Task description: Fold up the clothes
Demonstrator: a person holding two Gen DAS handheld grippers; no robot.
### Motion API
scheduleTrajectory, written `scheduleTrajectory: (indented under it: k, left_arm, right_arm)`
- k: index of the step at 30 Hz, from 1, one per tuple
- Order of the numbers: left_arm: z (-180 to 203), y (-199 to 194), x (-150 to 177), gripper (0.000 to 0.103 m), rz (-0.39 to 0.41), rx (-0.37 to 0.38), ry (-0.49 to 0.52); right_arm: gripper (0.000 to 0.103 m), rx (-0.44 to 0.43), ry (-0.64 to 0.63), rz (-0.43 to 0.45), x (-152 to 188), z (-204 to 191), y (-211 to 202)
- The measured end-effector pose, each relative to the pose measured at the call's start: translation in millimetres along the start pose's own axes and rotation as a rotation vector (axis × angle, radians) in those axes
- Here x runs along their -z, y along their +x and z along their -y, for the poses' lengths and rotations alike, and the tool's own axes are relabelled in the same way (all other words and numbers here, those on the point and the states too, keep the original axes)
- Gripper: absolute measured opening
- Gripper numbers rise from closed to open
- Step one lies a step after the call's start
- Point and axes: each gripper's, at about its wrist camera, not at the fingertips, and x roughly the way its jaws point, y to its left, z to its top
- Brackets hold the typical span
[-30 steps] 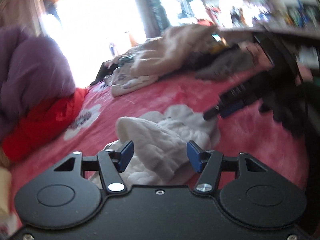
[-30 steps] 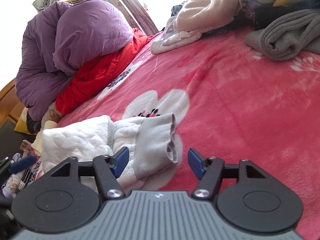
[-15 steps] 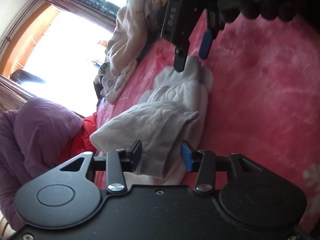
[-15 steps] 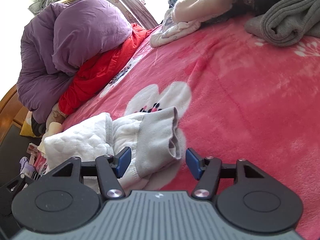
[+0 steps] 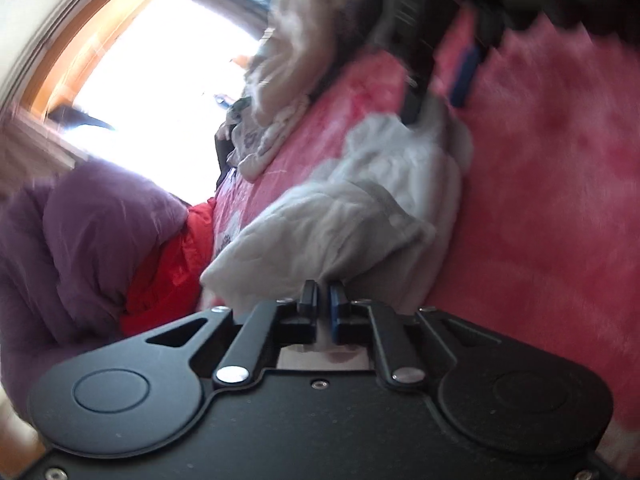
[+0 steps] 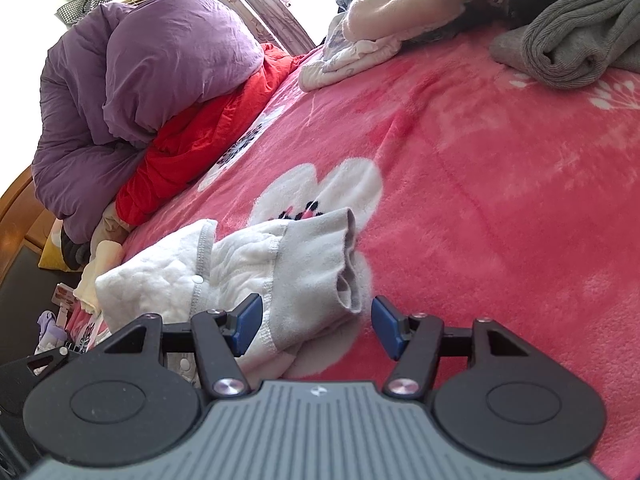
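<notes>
White garment (image 6: 224, 276) is lying bunched on the pink blanket (image 6: 500, 184), near its front edge. Left gripper (image 5: 324, 300) is pinching one end of the garment, its pads pressed nearly together on the fabric. Right gripper (image 6: 316, 324) is standing wide at the other end, the grey cuff (image 6: 316, 276) lying between its pads, untouched by the right one. Purple duvet (image 6: 140, 76) and red cloth (image 6: 200, 140) are piled beyond; grey knit (image 6: 572, 48) is sitting far right.
</notes>
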Motion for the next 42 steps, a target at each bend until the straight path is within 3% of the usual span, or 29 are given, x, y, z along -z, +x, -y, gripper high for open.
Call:
scheduleTrajectory:
  k: [5,12,14,21,29,33,37,39,40,41,42]
  left_arm:
    - [-74.1,-14.3,8.2,0.004,0.009,-0.004,-0.457]
    - [-169.2,-28.6,79.9,0.004,0.000,0.059,-1.189]
    - [-182.4,-27.2,106.4,0.004,-0.018,0.071,-1.365]
    - [-193.3,-18.5,181.4,0.004,-0.064,0.108,-1.830]
    - [-192.9,-30.7,245.5,0.003,-0.072,0.009,-2.169]
    - [-196.1,-37.8,261.3,0.003,-0.037,-0.024,-2.251]
    - [-200.1,-42.9,265.5,0.004,-0.036,-0.076,-2.255]
    - [-199.1,-44.5,267.9,0.018,-0.048,-0.120,-2.273]
    - [-197.9,-46.4,269.7,0.045,-0.038,-0.138,-2.287]
    - [-197.0,-49.0,271.1,0.062,-0.017,-0.146,-2.302]
    - [-197.1,-51.2,272.0,0.062,0.002,-0.143,-2.318]
  right_arm:
    - [0.061,-0.004,0.008,0.006,-0.4,1.1,-0.8]
    - [0.061,-0.007,0.012,0.008,-0.7,1.0,-1.8]
    - [0.061,-0.006,0.011,0.008,-0.7,0.7,-1.7]
    - [0.061,0.003,-0.002,0.003,-0.1,-0.2,-0.7]
    - [0.061,0.012,0.000,0.004,0.2,0.7,-0.3]
    - [0.061,0.014,-0.008,0.002,0.5,-0.1,-0.1]
    - [0.061,0.018,-0.016,0.002,1.1,-1.1,0.1]
    - [0.061,0.019,-0.018,0.003,1.2,-1.3,0.0]
    - [0.061,0.019,-0.019,0.003,1.1,-1.5,-0.2]
    - [0.061,0.020,-0.021,0.005,1.1,-1.7,-0.4]
    - [0.061,0.021,-0.025,0.006,1.1,-2.3,-0.5]
